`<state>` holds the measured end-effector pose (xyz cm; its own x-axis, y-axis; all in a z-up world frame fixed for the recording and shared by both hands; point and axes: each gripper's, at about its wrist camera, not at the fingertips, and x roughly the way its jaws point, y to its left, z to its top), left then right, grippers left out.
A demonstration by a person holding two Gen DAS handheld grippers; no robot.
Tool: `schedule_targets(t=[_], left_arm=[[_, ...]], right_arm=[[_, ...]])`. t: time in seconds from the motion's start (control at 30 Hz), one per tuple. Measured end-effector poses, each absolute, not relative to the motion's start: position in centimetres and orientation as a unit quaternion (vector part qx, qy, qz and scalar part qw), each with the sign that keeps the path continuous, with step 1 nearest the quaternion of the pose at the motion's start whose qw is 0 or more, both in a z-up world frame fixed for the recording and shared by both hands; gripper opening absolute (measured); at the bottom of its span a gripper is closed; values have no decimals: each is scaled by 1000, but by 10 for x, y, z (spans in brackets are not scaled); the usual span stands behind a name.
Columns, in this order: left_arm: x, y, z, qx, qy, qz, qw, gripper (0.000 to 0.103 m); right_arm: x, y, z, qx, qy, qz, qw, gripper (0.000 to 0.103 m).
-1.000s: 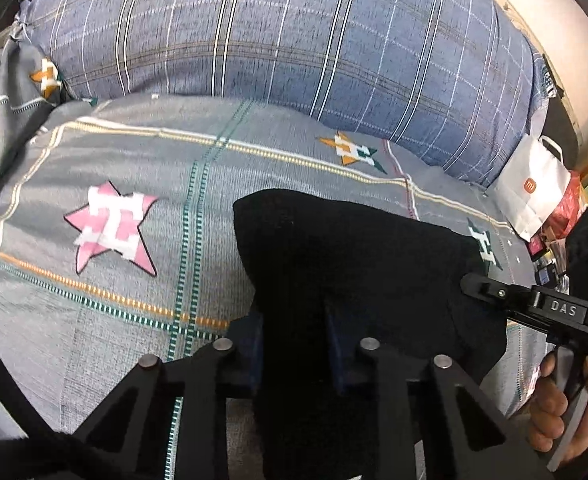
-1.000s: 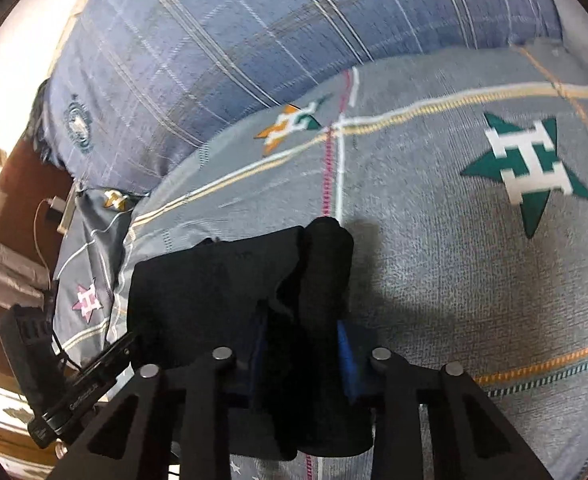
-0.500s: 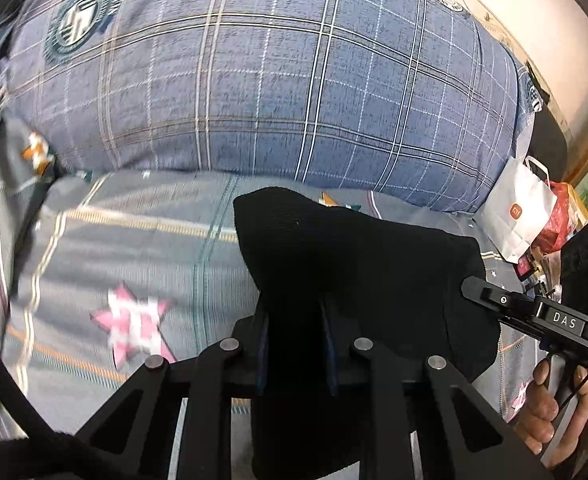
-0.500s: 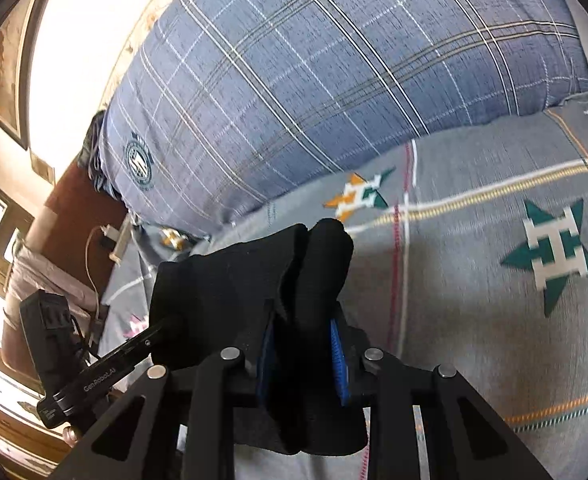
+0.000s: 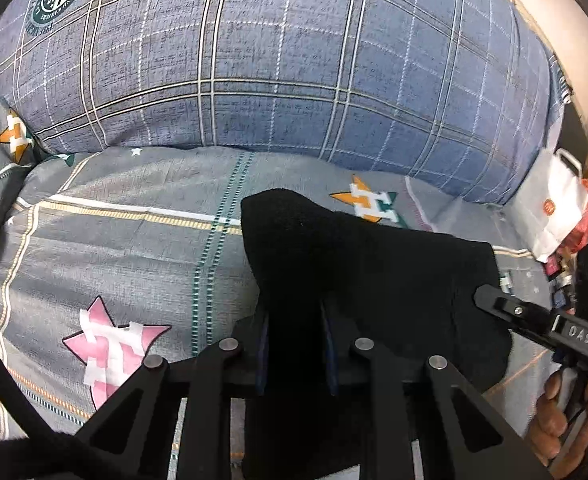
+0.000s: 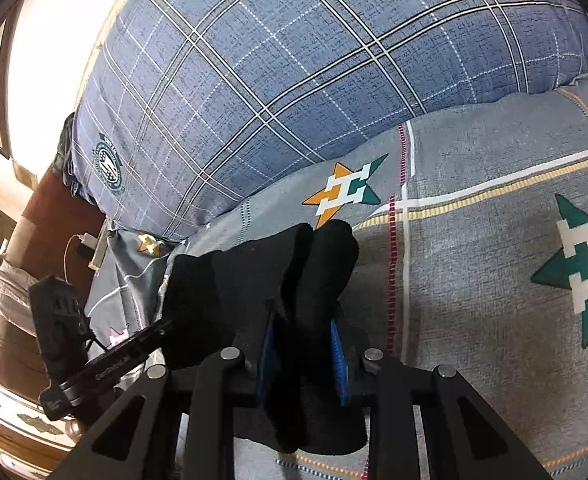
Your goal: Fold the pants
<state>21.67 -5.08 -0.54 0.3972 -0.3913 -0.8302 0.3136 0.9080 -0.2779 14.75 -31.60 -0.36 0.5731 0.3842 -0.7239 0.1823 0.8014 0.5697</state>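
Bed (image 5: 106, 248) w/ grey star-print sheet, blue plaid pillow (image 5: 278, 60) at back. Black pants (image 5: 357, 268) hang bunched above sheet, between both tongs. Left tongs (image 5: 294, 350) opening, fabric still btwn pads. Right tongs (image 6: 301, 354) clamp a thick fold. Left view only: white paper bag (image 5: 553, 208), hand (image 5: 553, 416). Right view only: charger (image 6: 86, 242).
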Motion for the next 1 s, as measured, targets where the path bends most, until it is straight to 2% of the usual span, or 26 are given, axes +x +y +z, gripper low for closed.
schedule_targets(t=[0.1,0.27,0.3,0.33,0.37,0.4,0.47,0.73,0.87,0.93,0.97,1.0], left_arm=[[221,-45,-19,-53,526,-201,825,37],[213,-40,-9,-59,541,-197,816,39],[207,-39,-6,-54,544,-189,816,45],[200,-36,-4,-54,545,-182,817,56],[196,-34,-4,-60,546,-178,817,61],[189,-29,-9,-73,552,-174,812,63],[184,-26,-20,-90,574,-179,794,63],[177,-40,-29,-57,571,-174,800,66],[176,-39,-29,-52,571,-170,802,66],[176,-38,-29,-50,568,-168,804,65],[176,-38,-29,-49,566,-168,806,65],[176,-38,-27,-50,562,-169,808,59]], right_arm=[[148,-319,-16,312,473,48,823,29],[141,-323,-26,339,482,34,807,34],[139,-324,-25,341,484,35,805,35],[135,-326,-22,346,485,33,803,36],[131,-327,-19,348,483,32,803,40],[128,-327,-16,350,480,36,804,58],[121,-325,-9,357,465,50,808,74],[122,-311,-18,334,484,42,807,74],[124,-308,-37,314,531,-5,787,73],[122,-306,-38,310,530,-11,789,72],[122,-304,-36,298,532,-13,793,67],[122,-302,-34,290,531,-12,796,59]])
